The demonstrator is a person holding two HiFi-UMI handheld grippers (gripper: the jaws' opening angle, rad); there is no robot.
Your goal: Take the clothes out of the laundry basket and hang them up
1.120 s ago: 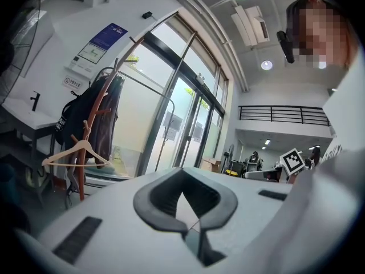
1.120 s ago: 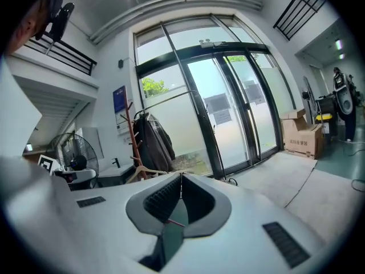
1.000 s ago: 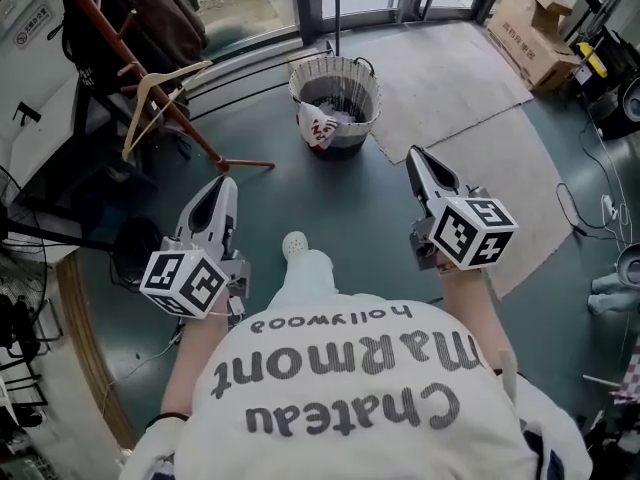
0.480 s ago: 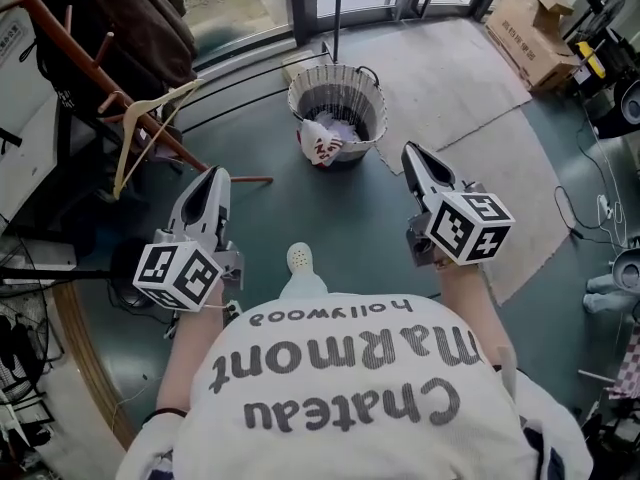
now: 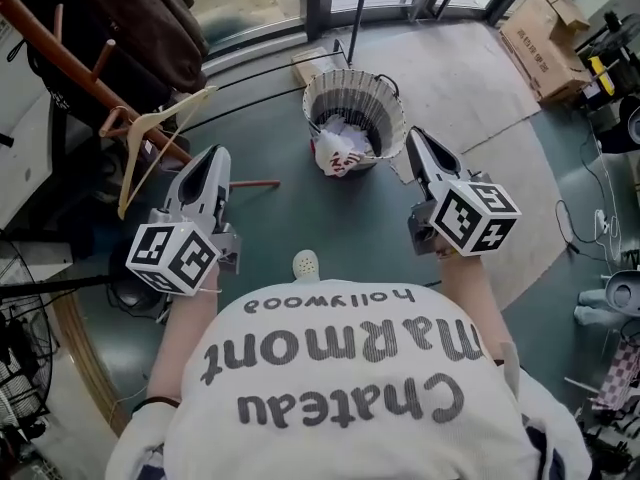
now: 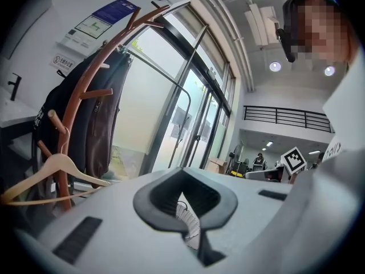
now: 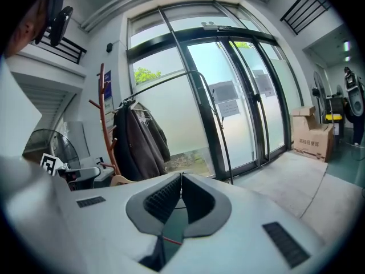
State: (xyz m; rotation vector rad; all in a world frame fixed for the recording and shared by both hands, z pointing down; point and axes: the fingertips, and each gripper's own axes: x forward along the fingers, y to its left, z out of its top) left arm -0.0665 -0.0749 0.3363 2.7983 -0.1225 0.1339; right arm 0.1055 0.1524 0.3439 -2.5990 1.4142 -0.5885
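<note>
A round white ribbed laundry basket [image 5: 392,110] stands on the floor ahead, with white and red clothes [image 5: 338,151] spilling over its near rim. My left gripper [image 5: 211,161] is shut and empty, short of the basket and to its left. My right gripper [image 5: 414,141] is shut and empty too, its tip close beside the basket's right side. In the left gripper view a bit of the basket [image 6: 186,216] shows through the jaw notch. A wooden hanger [image 5: 150,138] hangs on the brown coat rack [image 5: 70,63] at the left.
Dark jackets [image 5: 130,13] hang on the rack. Glass doors [image 7: 239,96] and a pale mat [image 5: 460,78] lie beyond the basket. A cardboard box [image 5: 555,28] sits at the far right. The person's white slipper [image 5: 305,265] shows below the basket.
Both grippers and the person have moved forward toward the basket, which now sits closer and lower in the head view. The jaws stayed shut.
</note>
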